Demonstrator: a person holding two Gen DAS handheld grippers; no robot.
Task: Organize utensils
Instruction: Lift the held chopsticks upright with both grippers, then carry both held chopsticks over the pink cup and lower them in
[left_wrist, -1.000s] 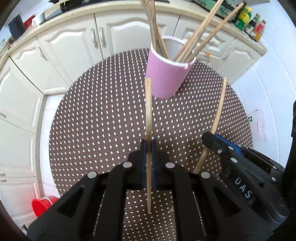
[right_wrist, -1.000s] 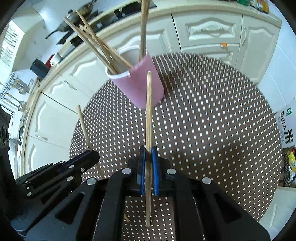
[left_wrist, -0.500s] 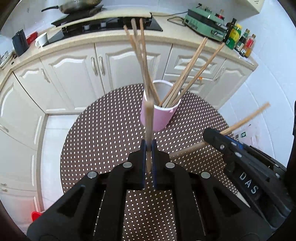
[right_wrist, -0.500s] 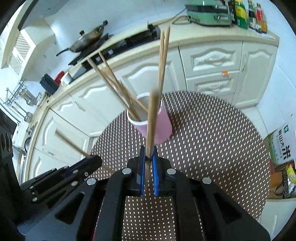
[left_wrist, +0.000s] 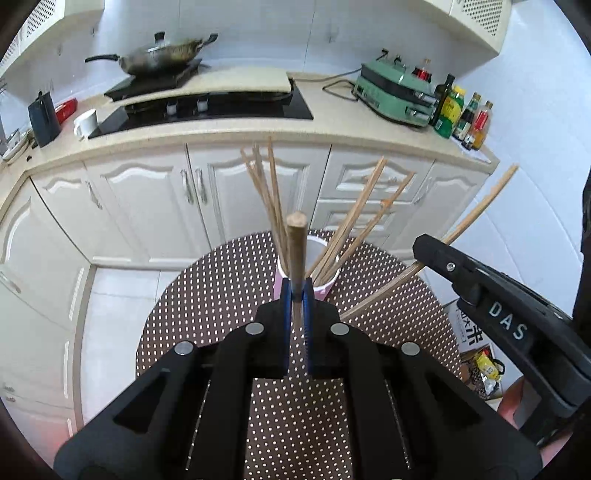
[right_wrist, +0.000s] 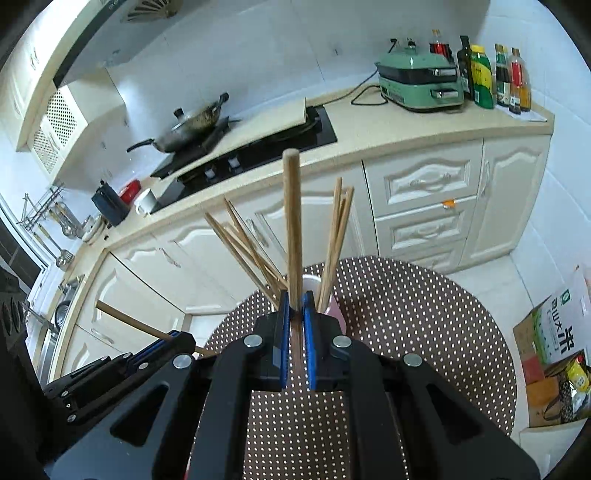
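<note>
A pink cup (left_wrist: 322, 291) with several wooden chopsticks fanned out of it stands on a round brown table (left_wrist: 207, 295) with white dots. My left gripper (left_wrist: 295, 295) is shut on one chopstick (left_wrist: 295, 251) that points up and forward, just in front of the cup. On its right, my right gripper (left_wrist: 421, 247) holds another chopstick (left_wrist: 480, 206) slanting up to the right. In the right wrist view my right gripper (right_wrist: 295, 306) is shut on its chopstick (right_wrist: 292, 221), upright before the cup (right_wrist: 338, 308). The left gripper (right_wrist: 184, 341) and its chopstick (right_wrist: 125, 319) show at the lower left.
Beyond the table (right_wrist: 406, 314) runs a kitchen counter (left_wrist: 332, 125) with white cabinets, a hob with a wok (left_wrist: 159, 59), a green appliance (left_wrist: 395, 92) and several bottles (left_wrist: 461, 114). A rice bag and a box (right_wrist: 557, 343) sit on the floor at the right.
Both grippers have risen and tipped upward, each lifting its chopstick off the table. The cup now sits lower and smaller in both views.
</note>
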